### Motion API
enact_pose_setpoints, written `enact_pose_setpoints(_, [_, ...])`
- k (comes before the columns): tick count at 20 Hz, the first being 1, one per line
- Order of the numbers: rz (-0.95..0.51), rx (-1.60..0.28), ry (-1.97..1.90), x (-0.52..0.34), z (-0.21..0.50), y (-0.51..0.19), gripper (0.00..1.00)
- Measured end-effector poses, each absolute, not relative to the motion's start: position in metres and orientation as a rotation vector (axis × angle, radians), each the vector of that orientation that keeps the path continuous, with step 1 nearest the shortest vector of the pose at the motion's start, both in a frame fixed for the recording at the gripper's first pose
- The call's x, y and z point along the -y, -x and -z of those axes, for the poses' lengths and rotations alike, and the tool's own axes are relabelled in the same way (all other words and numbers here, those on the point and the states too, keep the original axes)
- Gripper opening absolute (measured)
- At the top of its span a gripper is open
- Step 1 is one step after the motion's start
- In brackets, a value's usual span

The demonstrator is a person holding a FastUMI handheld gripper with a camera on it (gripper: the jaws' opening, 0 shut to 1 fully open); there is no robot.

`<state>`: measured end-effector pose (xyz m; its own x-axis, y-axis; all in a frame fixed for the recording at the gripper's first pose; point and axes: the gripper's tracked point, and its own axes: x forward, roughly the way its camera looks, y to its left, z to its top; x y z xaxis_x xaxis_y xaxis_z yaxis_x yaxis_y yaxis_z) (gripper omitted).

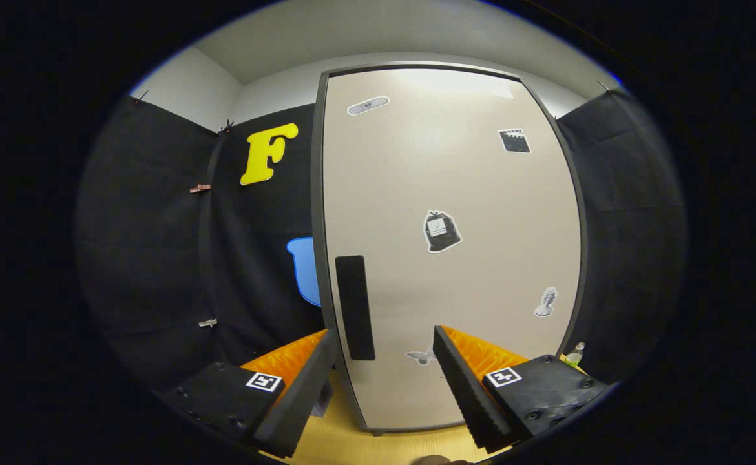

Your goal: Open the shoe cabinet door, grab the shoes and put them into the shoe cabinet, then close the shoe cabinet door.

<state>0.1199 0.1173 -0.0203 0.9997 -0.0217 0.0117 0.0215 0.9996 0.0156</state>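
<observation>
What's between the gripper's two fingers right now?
In the gripper view, the open gripper frames the closed shoe cabinet door; its black handle sits just ahead, near the left finger.

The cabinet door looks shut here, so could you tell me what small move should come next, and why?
Probably ease the tool forward onto the dark handle: the door is shut, and the handle stands just ahead between the open fingers, untouched.

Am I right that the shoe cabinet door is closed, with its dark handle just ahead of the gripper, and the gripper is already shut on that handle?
Not quite. In the gripper view the gripper is open, its fingers spread apart and not touching the dark handle. The rest holds: the shoe cabinet door is closed and the handle sits just ahead of the gripper.
</observation>
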Motion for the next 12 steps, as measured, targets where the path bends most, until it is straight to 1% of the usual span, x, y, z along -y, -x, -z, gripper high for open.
enact_pose_setpoints(6, [0.075, -0.019, 0.004, -0.128, 0.035, -0.167, 0.98])
enact_pose_setpoints(11, [0.126, -0.036, 0.019, -0.125, 0.046, -0.188, 0.96])
enact_pose_setpoints(12, [0.135, -0.037, 0.017, -0.124, 0.046, -0.19, 0.9])
